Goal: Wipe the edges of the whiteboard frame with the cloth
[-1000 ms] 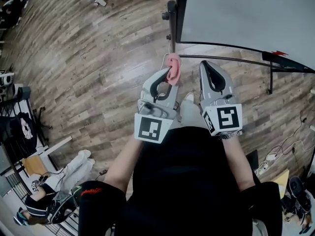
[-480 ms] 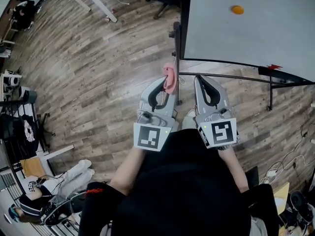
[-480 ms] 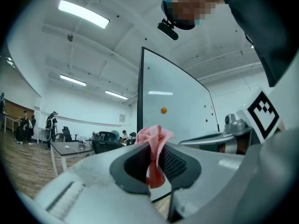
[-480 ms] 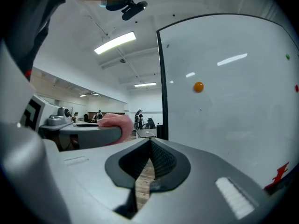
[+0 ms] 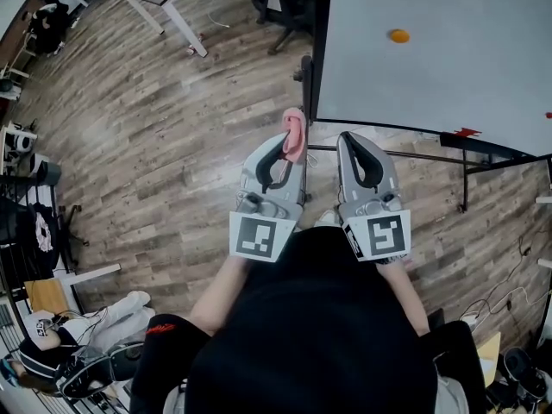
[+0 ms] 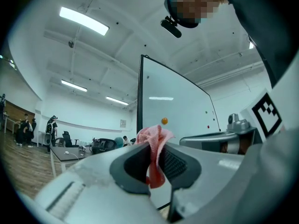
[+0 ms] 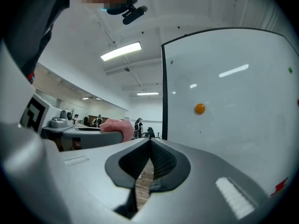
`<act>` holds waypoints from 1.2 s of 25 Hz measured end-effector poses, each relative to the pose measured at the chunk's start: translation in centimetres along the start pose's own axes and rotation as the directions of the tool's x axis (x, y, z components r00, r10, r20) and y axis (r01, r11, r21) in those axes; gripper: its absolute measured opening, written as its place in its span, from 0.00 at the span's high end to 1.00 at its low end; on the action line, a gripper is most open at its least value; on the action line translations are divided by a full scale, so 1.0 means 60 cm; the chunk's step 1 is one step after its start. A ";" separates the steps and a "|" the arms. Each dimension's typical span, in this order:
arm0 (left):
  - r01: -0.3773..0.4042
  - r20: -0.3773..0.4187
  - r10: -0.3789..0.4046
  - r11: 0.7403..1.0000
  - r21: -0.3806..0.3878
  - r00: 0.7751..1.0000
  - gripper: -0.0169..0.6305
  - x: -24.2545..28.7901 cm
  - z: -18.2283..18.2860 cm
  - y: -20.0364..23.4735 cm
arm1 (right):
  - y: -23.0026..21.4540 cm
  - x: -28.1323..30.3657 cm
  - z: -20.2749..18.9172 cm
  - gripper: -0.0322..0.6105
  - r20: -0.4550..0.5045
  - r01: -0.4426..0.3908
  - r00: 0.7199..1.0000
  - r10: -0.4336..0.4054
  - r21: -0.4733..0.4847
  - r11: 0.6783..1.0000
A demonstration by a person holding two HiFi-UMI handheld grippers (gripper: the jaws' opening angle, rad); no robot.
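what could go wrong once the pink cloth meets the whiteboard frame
The pink cloth is only pinched by a narrow fold in the jaws of the left gripper, so dragging along the black whiteboard frame might tug it loose. Only a small tuft pokes past the jaws, so hard plastic may scrape the frame.

Bright, even light falls from ceiling strips (image 6: pixel 84 20), at ten o'clock in the left gripper view, and streaks glare on the whiteboard (image 7: pixel 233 125). Both gripper views bulge fisheye-wise, black at the corners; the head view is sharp.
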State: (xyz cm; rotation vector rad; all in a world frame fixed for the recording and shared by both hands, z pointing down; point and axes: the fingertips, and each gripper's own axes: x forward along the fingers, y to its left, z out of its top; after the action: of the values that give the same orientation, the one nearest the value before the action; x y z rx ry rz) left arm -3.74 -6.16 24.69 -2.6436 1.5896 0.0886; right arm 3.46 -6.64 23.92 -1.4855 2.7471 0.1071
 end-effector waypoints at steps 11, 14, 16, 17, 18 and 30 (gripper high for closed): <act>0.013 0.008 -0.013 1.000 0.010 1.000 0.90 0.003 0.004 -0.014 | 0.001 -0.001 0.006 0.95 0.006 0.016 1.000 -0.016 -0.011 1.000; 0.001 0.013 -0.001 1.000 0.009 1.000 0.90 0.001 0.002 -0.008 | 0.000 -0.002 0.003 0.95 0.007 0.017 1.000 -0.017 -0.007 1.000; -0.004 0.012 0.004 1.000 0.011 1.000 0.90 -0.001 0.000 -0.006 | -0.001 -0.002 0.002 0.95 0.008 0.016 1.000 -0.016 -0.005 1.000; -0.006 0.013 0.005 1.000 0.012 1.000 0.90 -0.001 0.000 -0.006 | 0.001 -0.001 0.003 0.95 0.007 0.014 1.000 -0.014 -0.005 1.000; -0.008 0.013 0.008 1.000 0.012 1.000 0.90 -0.002 0.000 -0.006 | 0.002 0.000 0.003 0.95 0.006 0.010 1.000 -0.010 -0.006 1.000; -0.026 0.003 0.026 1.000 -0.003 1.000 0.90 -0.007 -0.010 -0.001 | 0.009 0.005 -0.004 0.95 -0.008 0.000 1.000 0.000 -0.003 1.000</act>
State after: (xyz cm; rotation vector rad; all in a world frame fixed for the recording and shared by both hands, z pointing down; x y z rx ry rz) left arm -3.86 -5.80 25.34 -2.6242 1.6246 0.0958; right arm 2.87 -6.61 24.17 -1.4900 2.7543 0.1056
